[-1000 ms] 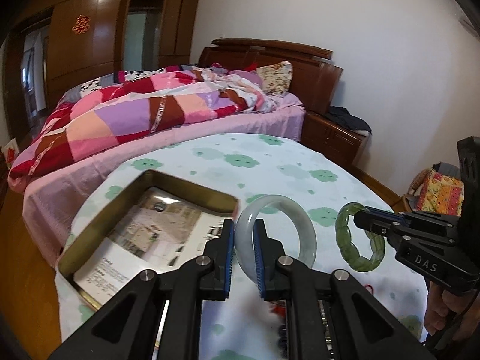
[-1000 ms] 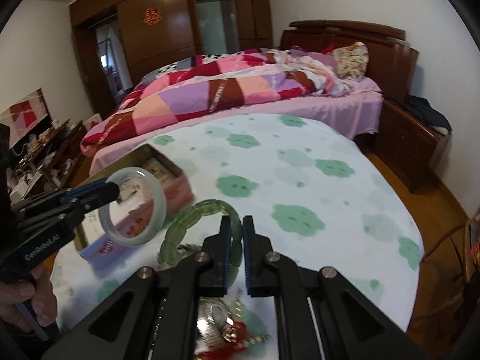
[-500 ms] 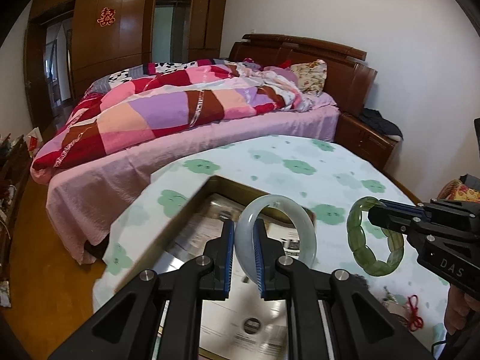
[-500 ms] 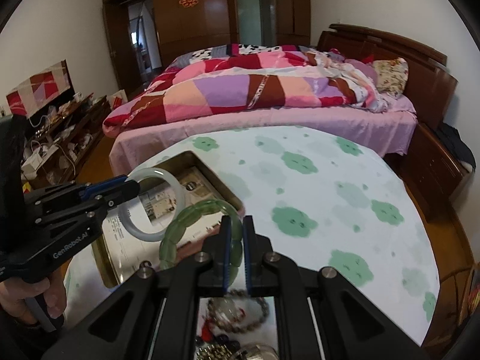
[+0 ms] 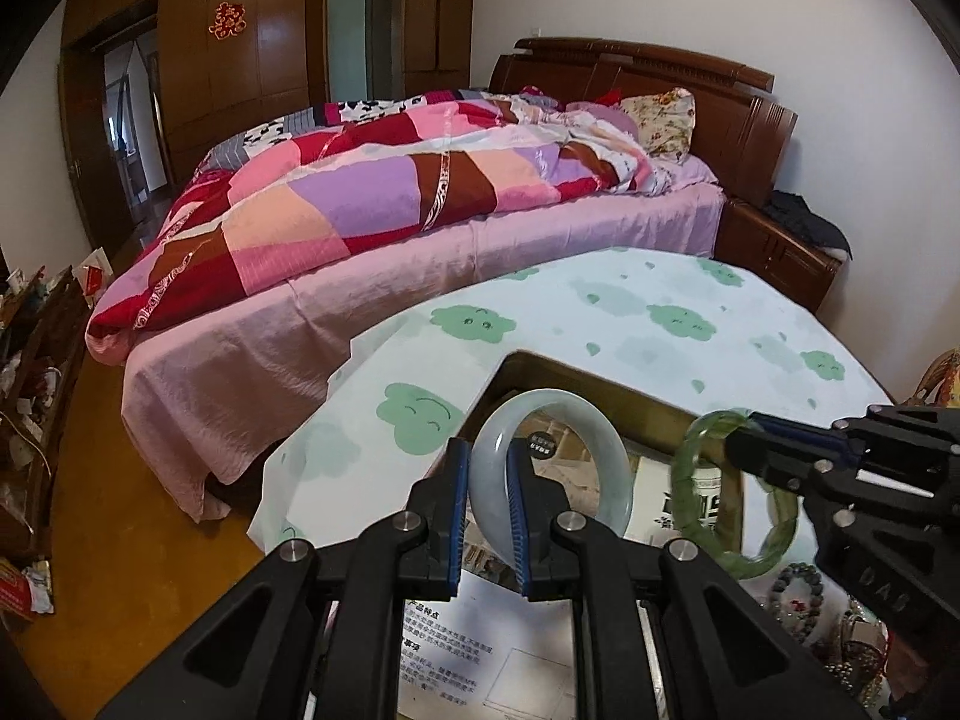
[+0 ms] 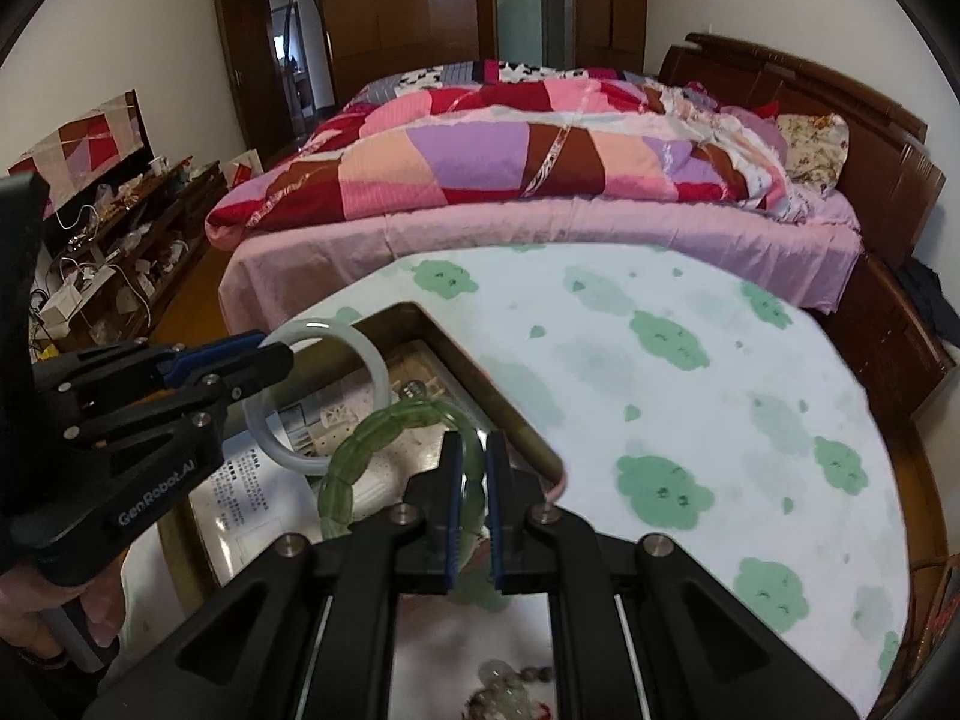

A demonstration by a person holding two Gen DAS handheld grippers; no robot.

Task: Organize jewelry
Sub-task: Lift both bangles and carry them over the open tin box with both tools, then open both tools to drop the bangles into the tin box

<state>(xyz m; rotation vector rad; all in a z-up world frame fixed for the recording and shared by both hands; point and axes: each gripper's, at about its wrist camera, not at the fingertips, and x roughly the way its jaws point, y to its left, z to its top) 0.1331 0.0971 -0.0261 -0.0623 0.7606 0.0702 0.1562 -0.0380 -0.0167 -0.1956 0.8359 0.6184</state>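
My left gripper [image 5: 485, 468] is shut on a pale white jade bangle [image 5: 591, 420] and holds it above the open gold tin box [image 5: 594, 378]. My right gripper [image 6: 472, 462] is shut on a green segmented bracelet [image 6: 354, 450], also above the box [image 6: 468, 372]. The right gripper shows in the left wrist view [image 5: 744, 447] with the green bracelet [image 5: 681, 480]. The left gripper shows in the right wrist view [image 6: 282, 354] with the white bangle [image 6: 375, 363]. A printed sheet [image 5: 444, 642] lines the box.
The box sits on a round table with a white cloth with green clouds [image 6: 660, 336]. Loose bead bracelets [image 5: 798, 594] lie to the right of the box. A bed with a patchwork quilt [image 5: 390, 192] stands behind the table. A cluttered shelf [image 6: 120, 222] is at left.
Both grippers have moved left and over the tin box, still holding their bracelets. The box now lies directly beneath both of them.
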